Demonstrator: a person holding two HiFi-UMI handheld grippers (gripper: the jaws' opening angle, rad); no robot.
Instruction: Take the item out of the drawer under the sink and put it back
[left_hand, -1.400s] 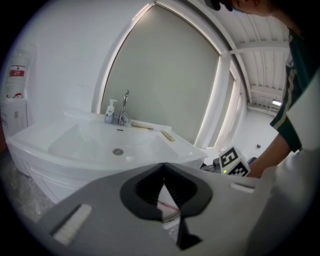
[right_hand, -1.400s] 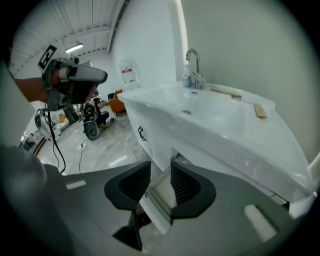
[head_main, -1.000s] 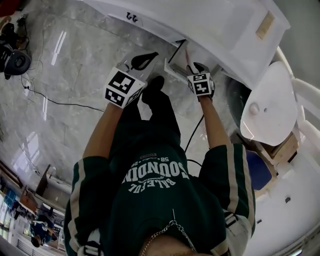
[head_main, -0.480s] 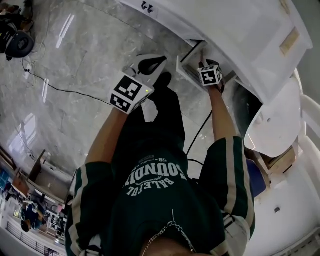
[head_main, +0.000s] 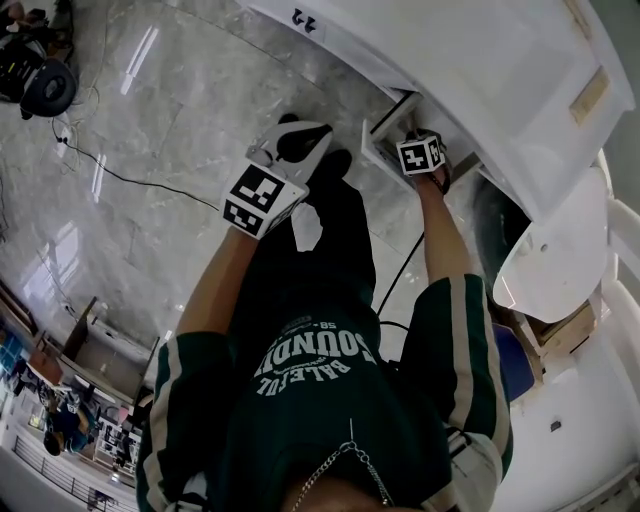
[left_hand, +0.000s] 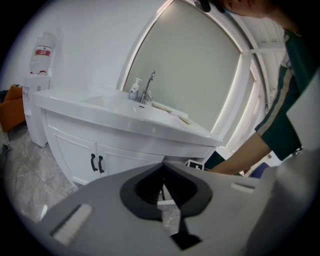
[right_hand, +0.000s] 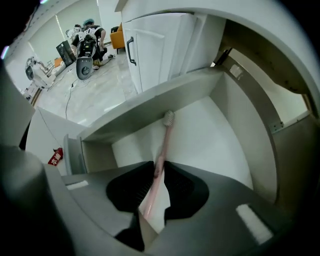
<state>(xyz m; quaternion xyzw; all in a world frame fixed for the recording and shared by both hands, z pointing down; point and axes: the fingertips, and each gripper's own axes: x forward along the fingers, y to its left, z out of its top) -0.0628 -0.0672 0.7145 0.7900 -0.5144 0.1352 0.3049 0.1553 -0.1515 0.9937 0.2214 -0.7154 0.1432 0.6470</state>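
The drawer (right_hand: 210, 125) under the white sink cabinet (head_main: 450, 50) stands pulled out, with its front panel (head_main: 378, 150) toward me. My right gripper (right_hand: 155, 172) points down into it, and only its marker cube (head_main: 420, 153) shows from above. A pink toothbrush (right_hand: 164, 142) runs between its jaws, head lying against the drawer's floor near the front wall. The jaws have just been closing and both tips press on the handle. My left gripper (head_main: 322, 130) hangs to the left of the drawer over the floor, shut and holding nothing (left_hand: 163, 165).
The cabinet carries a faucet (left_hand: 148, 89) and a soap bottle (left_hand: 134, 90); its doors have black handles (left_hand: 96, 163). A toilet (head_main: 555, 240) stands to the right. A cable (head_main: 130, 178) crosses the marble floor, and a water dispenser (left_hand: 39, 75) is far left.
The right gripper has dropped into the drawer; the pink toothbrush that stuck up beside its cube is now hidden from above. The left gripper has sunk a little.
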